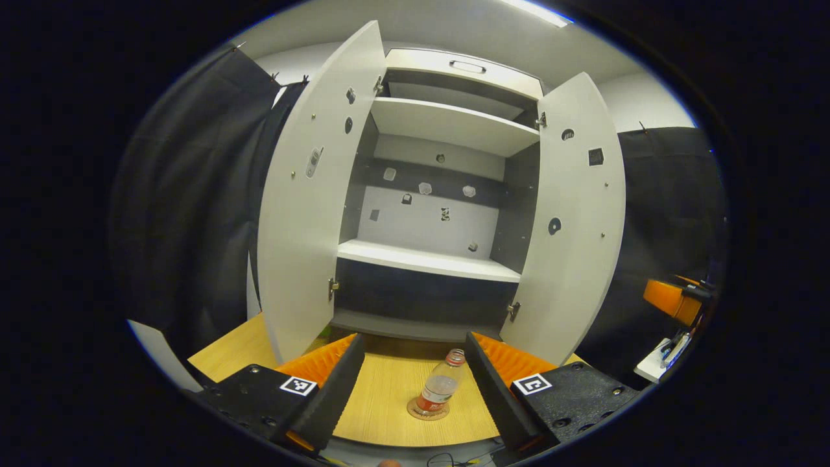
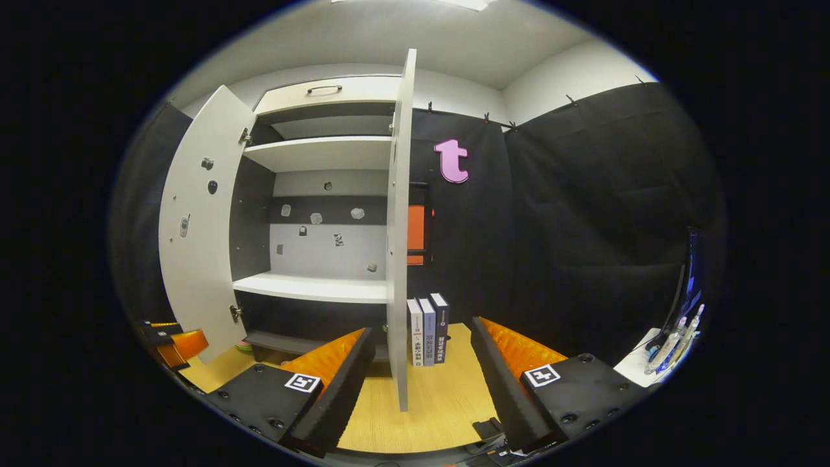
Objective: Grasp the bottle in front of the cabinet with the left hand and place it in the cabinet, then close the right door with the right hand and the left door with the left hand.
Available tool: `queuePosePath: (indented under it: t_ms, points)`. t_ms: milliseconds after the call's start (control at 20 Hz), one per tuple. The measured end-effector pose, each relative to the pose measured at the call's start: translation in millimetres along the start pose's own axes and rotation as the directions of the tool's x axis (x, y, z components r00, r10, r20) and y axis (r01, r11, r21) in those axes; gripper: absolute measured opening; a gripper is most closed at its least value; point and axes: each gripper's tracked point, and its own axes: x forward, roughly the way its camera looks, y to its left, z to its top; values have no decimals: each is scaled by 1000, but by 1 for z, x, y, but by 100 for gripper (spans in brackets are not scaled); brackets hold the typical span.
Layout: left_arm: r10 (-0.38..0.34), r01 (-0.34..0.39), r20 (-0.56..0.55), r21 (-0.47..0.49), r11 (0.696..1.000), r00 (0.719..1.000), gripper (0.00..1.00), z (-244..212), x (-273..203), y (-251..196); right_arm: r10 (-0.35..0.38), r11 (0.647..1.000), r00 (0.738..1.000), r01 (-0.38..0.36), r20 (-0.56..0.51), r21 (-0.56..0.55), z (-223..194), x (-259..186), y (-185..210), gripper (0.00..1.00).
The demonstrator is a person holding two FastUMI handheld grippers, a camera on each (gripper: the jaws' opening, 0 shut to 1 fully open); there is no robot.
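Note:
A small clear bottle (image 1: 439,386) with a red cap and red label stands upright on a round coaster on the wooden table, in front of the white cabinet (image 1: 428,259). My left gripper (image 1: 412,383) is open, its fingers on either side of the bottle and apart from it. Both cabinet doors stand wide open: the left door (image 1: 305,214) and the right door (image 1: 574,220). In the right gripper view my right gripper (image 2: 421,383) is open and holds nothing. The right door (image 2: 399,233) shows edge-on between its fingers, and the left door (image 2: 198,227) is farther left.
Three books (image 2: 428,331) stand upright on the table right of the cabinet. The other gripper (image 2: 172,344) shows at the left edge, low. A white side table with small items (image 2: 668,357) sits at far right. Cabinet shelves (image 1: 428,259) hold nothing.

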Motion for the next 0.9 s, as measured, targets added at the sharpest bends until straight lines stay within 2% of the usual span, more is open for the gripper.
queuePosePath:
  t_ms: [350,500,750,900]
  points:
    - [-90,96,-125,42,995,988,95,-82,34,-25,-28,1000,1000,27,-15,-4,-4,1,-7,98]
    - [-113,120,-196,24,992,974,95,-117,50,-34,-42,999,999,42,-17,-11,-3,1,-12,98]
    - [-166,192,-288,63,979,943,95,-162,78,-47,-100,995,995,100,-14,-28,-4,-8,-29,98]
    - [-168,199,-332,63,978,928,95,-184,97,-48,-132,991,991,131,-23,-38,-6,-14,-39,98]
